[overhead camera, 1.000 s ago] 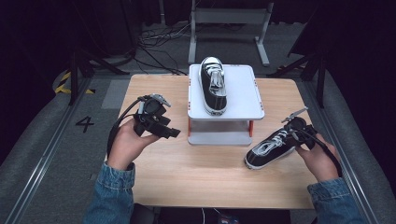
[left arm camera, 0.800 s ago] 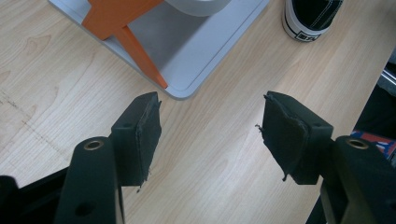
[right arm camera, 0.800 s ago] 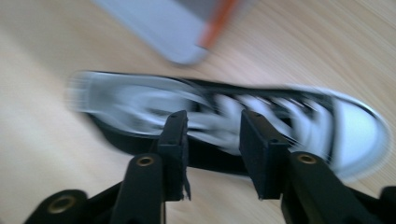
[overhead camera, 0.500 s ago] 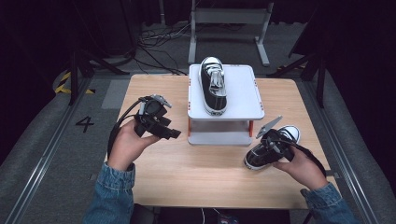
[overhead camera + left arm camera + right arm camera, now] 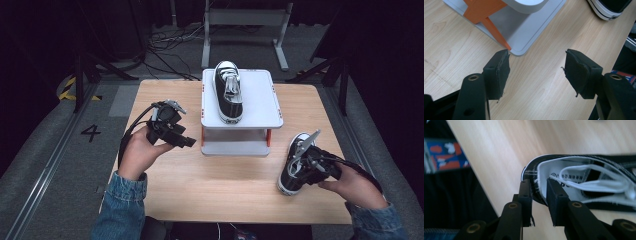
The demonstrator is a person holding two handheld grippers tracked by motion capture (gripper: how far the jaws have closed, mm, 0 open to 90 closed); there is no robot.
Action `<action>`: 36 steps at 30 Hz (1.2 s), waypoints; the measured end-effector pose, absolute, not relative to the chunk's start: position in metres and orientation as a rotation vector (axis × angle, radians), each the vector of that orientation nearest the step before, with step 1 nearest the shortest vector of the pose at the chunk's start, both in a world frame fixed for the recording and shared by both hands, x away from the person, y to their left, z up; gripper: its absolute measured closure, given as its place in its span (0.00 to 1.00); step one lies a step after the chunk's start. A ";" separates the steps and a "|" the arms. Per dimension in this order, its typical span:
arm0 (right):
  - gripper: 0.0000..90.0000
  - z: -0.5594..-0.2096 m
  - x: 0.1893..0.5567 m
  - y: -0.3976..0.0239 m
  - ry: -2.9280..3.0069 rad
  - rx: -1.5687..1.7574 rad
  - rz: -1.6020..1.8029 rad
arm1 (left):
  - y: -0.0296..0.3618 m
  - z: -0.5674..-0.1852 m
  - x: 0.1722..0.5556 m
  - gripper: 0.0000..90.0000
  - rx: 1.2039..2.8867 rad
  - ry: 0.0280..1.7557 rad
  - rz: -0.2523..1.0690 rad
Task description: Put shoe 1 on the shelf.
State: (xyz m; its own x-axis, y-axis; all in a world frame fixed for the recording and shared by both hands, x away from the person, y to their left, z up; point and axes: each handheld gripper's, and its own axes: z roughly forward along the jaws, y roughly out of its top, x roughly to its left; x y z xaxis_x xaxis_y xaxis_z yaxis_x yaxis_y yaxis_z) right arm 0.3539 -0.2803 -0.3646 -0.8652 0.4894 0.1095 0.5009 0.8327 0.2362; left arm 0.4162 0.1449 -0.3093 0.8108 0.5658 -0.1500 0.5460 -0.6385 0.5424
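Near the desk's right edge, my right gripper (image 5: 539, 195) has just been closing, pinching the sneaker (image 5: 296, 165) heel collar for lifting; my left gripper (image 5: 536, 72) waits, jaws apart, empty.

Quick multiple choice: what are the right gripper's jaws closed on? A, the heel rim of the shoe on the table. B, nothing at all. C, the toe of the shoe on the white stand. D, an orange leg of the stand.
A: in the right gripper view the right gripper has one jaw outside and one inside the heel rim of the shoe lying on the table.
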 end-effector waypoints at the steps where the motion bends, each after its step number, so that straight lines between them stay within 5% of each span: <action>1: 0.84 -0.364 0.353 -0.289 -2.917 -0.840 -0.417 | 0.144 -0.310 0.416 0.42 2.412 0.812 0.041; 12: 0.44 -0.355 0.369 -0.320 -2.979 -1.266 -0.624 | 0.145 -0.311 0.417 0.42 2.410 0.820 0.037; 23: 0.40 -0.399 0.394 -0.305 -3.104 -1.287 -0.392 | 0.149 -0.313 0.416 0.42 2.409 0.834 0.037; 25: 0.46 -0.404 0.400 -0.303 -3.112 -1.285 -0.395 | 0.150 -0.313 0.415 0.42 2.408 0.836 0.039; 30: 0.81 -0.399 0.403 -0.307 -3.133 -1.339 -0.420 | 0.153 -0.312 0.414 0.42 2.403 0.851 0.044; 36: 0.86 -0.387 0.408 -0.311 -3.047 -1.496 -0.434 | 0.156 -0.311 0.414 0.42 2.392 0.857 0.047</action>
